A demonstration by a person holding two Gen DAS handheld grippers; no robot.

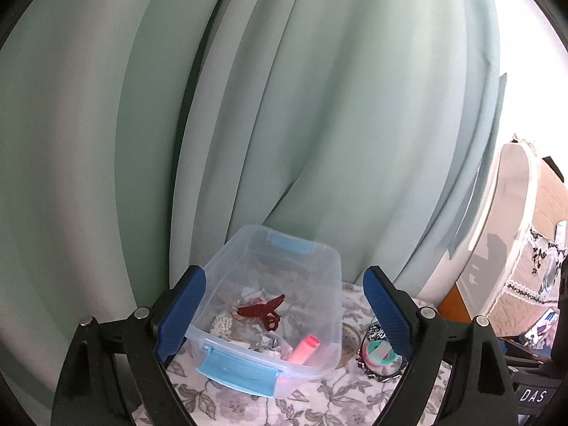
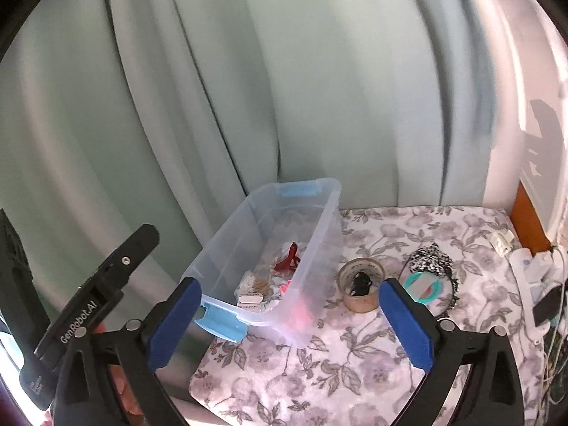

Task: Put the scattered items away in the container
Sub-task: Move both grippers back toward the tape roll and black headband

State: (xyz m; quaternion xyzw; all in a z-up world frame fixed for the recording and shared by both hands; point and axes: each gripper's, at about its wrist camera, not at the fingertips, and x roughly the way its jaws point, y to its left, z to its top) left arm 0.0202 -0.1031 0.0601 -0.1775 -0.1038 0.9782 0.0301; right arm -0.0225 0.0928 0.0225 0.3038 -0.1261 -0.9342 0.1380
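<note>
A clear plastic box [image 1: 321,254] with blue latches stands on a floral cloth; it also shows in the right wrist view [image 2: 319,241]. Inside lie a dark red hair claw [image 1: 262,310], a pink tube [image 1: 304,348], a pearl piece [image 1: 222,323] and crumpled paper. Right of the box are a tape roll [image 2: 360,285] with a small black clip inside, a teal ring [image 2: 424,289] and a black-and-white scrunchie [image 2: 431,259]. My left gripper [image 1: 284,314] is open and empty, raised over the box. My right gripper [image 2: 289,323] is open and empty, before the box's near right corner.
Pale green curtains hang right behind the box. The floral cloth [image 2: 355,372] spreads right and forward. A power strip with cables [image 2: 539,284] lies along the right edge. The left gripper's black body [image 2: 96,294] sits at the left of the right wrist view.
</note>
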